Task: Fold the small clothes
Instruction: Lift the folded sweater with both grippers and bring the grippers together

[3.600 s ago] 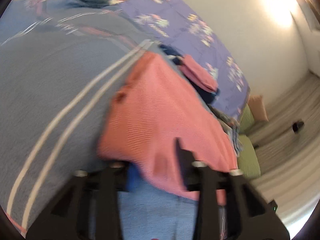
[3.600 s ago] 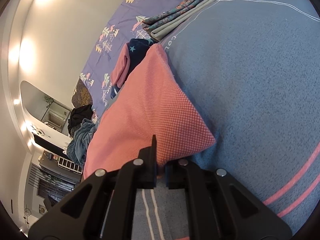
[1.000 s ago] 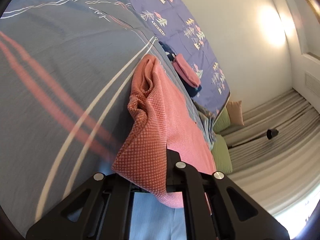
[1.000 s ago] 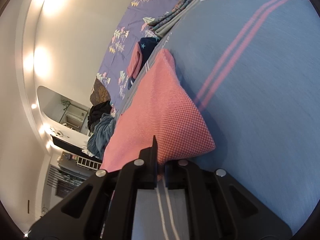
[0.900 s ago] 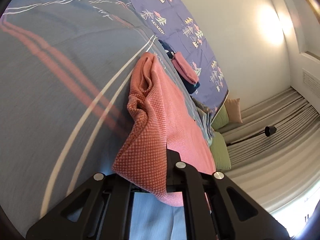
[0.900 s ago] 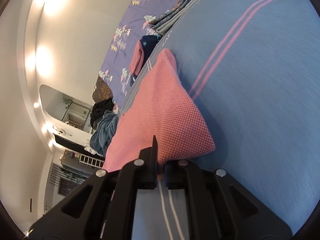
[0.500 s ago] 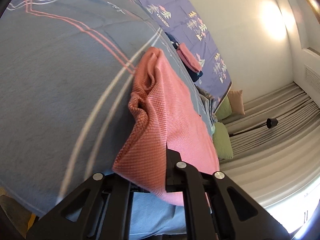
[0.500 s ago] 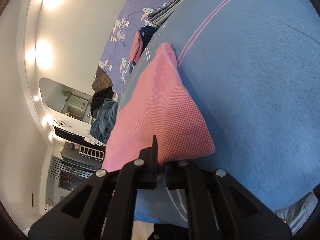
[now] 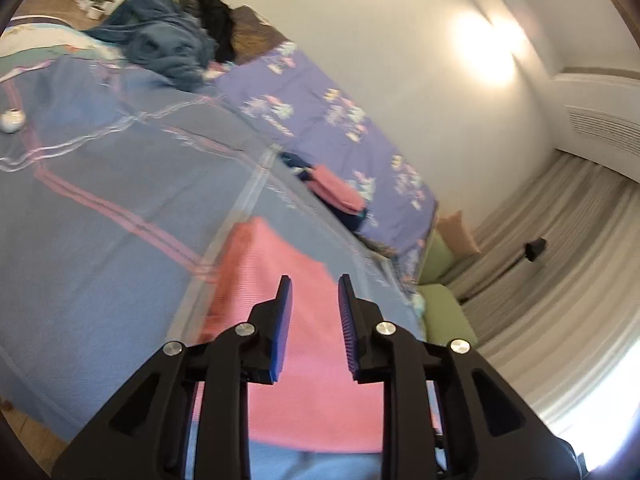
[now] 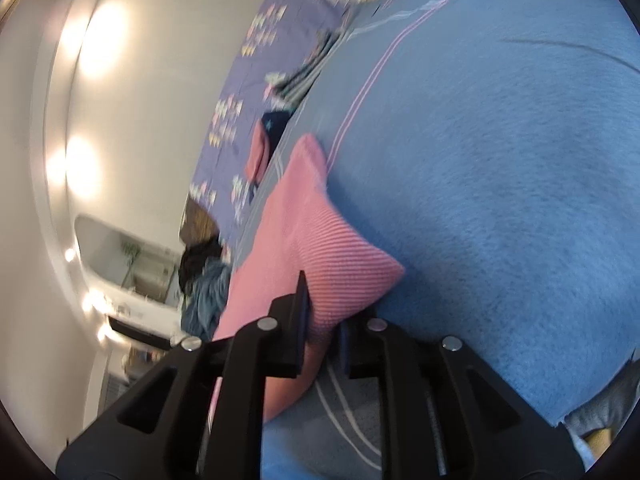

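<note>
Blue bedspread (image 10: 500, 152) carries a blurred pink cloth (image 9: 308, 364); left gripper (image 9: 313, 304) jaws parted, right gripper (image 10: 320, 312) pinching its corner.

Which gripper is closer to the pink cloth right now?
Right. The right gripper has the pink cloth corner between its fingers; the left gripper hovers open above it.

Bare blue bedspread (image 9: 104, 216) lay open left of the pink cloth (image 9: 312, 360), free passage there. Behind the cloth, a small folded pile (image 9: 336, 196) sat at the purple sheet's (image 9: 320, 120) edge. A heap of dark clothes (image 9: 172, 36) blocked the far left corner. One small white ball (image 9: 11, 121) lay far left.
</note>
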### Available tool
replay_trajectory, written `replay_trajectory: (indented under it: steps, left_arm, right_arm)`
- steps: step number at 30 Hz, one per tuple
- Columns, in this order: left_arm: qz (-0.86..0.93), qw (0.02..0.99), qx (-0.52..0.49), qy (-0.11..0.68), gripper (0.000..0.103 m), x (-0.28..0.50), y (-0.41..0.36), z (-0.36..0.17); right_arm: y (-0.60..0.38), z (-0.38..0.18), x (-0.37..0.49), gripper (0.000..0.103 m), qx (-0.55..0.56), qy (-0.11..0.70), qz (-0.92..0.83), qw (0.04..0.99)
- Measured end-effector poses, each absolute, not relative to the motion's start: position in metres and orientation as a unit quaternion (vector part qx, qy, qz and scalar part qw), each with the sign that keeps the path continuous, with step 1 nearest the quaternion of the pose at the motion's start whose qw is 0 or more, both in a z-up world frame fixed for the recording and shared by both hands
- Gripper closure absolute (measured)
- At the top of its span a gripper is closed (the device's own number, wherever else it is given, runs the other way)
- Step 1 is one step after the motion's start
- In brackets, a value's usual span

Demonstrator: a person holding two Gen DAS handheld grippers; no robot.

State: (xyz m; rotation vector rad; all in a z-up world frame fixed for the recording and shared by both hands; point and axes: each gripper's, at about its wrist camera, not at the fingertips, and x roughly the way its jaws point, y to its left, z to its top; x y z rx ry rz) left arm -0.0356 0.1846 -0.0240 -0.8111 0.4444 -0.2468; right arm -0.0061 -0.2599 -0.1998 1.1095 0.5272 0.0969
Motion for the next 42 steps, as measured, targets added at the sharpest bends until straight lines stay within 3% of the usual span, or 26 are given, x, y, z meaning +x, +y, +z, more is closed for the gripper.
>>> replay_trajectory:
  steps: [11, 13, 14, 16, 21, 32, 42]
  left_arm:
    - [-0.269, 0.842, -0.365, 0.294, 0.073, 0.047, 0.067, -0.035]
    - [-0.279, 0.829, -0.354, 0.33, 0.073, 0.064, 0.047, -0.051]
    - [-0.281, 0.825, -0.353, 0.341, 0.073, 0.068, 0.041, -0.057]
    - [-0.287, 0.809, -0.352, 0.374, 0.073, 0.079, 0.033, -0.073]
    - [-0.292, 0.781, -0.36, 0.418, 0.069, 0.091, 0.027, -0.098]
    - [-0.344, 0.733, -0.422, 0.409, 0.064, 0.105, 0.056, -0.078]
    - [-0.324, 0.755, -0.392, 0.414, 0.06, 0.109, 0.063, -0.068]
  right_arm:
    - [-0.251, -0.195, 0.004, 0.073, 0.518, 0.222, 0.007, 0.826]
    - [-0.25, -0.194, 0.01, 0.079, 0.514, 0.226, 0.002, 0.828]
    - [-0.25, -0.195, 0.013, 0.092, 0.513, 0.227, -0.001, 0.828]
    - [-0.25, -0.193, 0.011, 0.094, 0.504, 0.226, -0.002, 0.834]
    - [-0.226, -0.159, 0.007, 0.095, 0.387, 0.198, 0.013, 0.901]
    - [-0.145, -0.135, 0.022, 0.096, 0.195, 0.221, 0.141, 0.945]
    - [-0.103, -0.15, 0.017, 0.096, 0.128, 0.265, 0.19, 0.937]
